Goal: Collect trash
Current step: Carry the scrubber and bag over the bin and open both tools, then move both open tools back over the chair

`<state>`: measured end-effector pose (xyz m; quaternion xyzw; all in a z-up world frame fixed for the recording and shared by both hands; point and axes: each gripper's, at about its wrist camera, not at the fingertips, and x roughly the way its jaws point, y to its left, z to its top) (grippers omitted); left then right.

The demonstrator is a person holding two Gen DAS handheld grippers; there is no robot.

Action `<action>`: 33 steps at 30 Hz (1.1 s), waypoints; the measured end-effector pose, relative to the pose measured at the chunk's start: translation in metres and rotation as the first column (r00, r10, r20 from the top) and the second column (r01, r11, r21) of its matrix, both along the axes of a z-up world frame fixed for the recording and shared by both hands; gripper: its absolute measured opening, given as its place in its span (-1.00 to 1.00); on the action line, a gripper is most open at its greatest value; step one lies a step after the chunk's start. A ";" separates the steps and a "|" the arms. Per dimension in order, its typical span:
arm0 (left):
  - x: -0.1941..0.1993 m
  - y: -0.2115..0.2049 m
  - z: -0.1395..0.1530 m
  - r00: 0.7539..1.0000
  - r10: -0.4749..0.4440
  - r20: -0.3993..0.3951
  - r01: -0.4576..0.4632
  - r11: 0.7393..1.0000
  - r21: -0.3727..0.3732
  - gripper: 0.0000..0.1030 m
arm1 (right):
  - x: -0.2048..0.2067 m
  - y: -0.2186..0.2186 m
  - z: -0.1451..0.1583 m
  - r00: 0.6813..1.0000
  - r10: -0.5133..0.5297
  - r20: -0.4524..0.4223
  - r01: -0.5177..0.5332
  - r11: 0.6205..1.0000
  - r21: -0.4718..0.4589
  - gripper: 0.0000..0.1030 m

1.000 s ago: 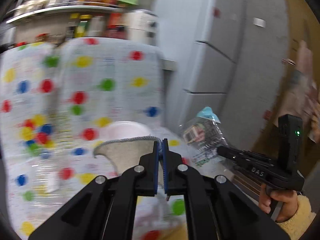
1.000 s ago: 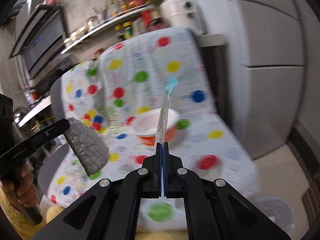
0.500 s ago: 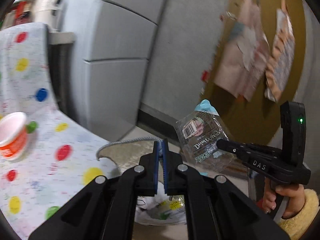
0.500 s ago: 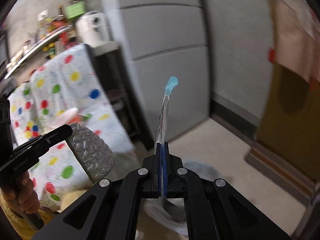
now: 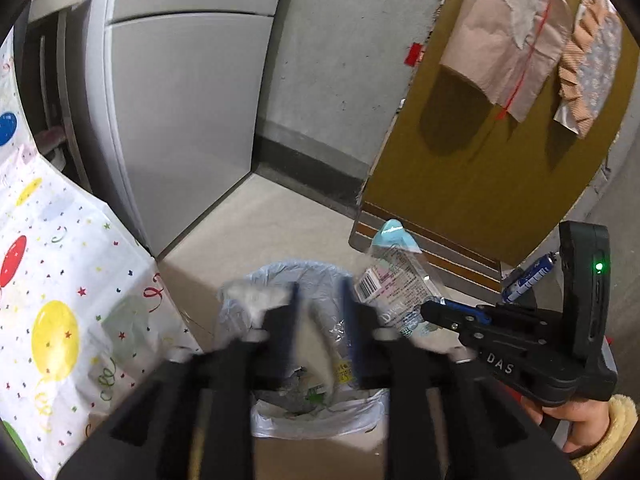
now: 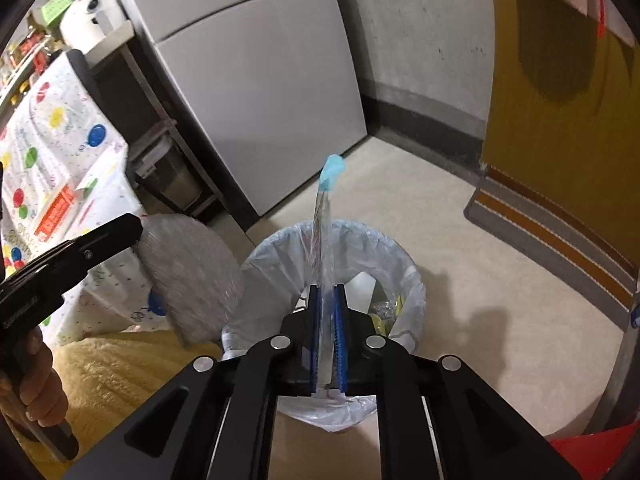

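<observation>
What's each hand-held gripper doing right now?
Left hand-held gripper: open.
Right hand-held gripper: barely parted around clear blue-tipped plastic wrapper; grip cannot be told.

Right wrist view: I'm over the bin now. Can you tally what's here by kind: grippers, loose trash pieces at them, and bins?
Grippers: 2, the left gripper and the right gripper
Trash pieces at the grippers: 2, a grey pad and a clear wrapper
Lined bins: 1, the bin
Total: 5
</observation>
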<state>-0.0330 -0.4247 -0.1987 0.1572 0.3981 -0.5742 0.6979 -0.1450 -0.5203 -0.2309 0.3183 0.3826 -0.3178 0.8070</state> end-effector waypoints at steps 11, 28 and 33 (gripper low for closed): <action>0.029 0.039 0.027 0.989 0.135 0.055 -0.134 0.991 -0.021 -0.11 | 0.002 0.000 0.023 0.999 -0.020 0.034 0.021 0.999 -0.042 -0.26; 0.100 0.265 0.097 0.784 0.596 0.174 -0.595 0.801 -0.062 -0.04 | 0.160 0.137 0.150 0.862 0.465 0.200 -0.408 0.873 -0.268 -0.09; 0.127 0.338 0.099 0.653 0.732 0.193 -0.738 0.673 -0.053 -0.04 | 0.225 0.188 0.150 0.783 0.593 0.188 -0.539 0.797 -0.273 0.13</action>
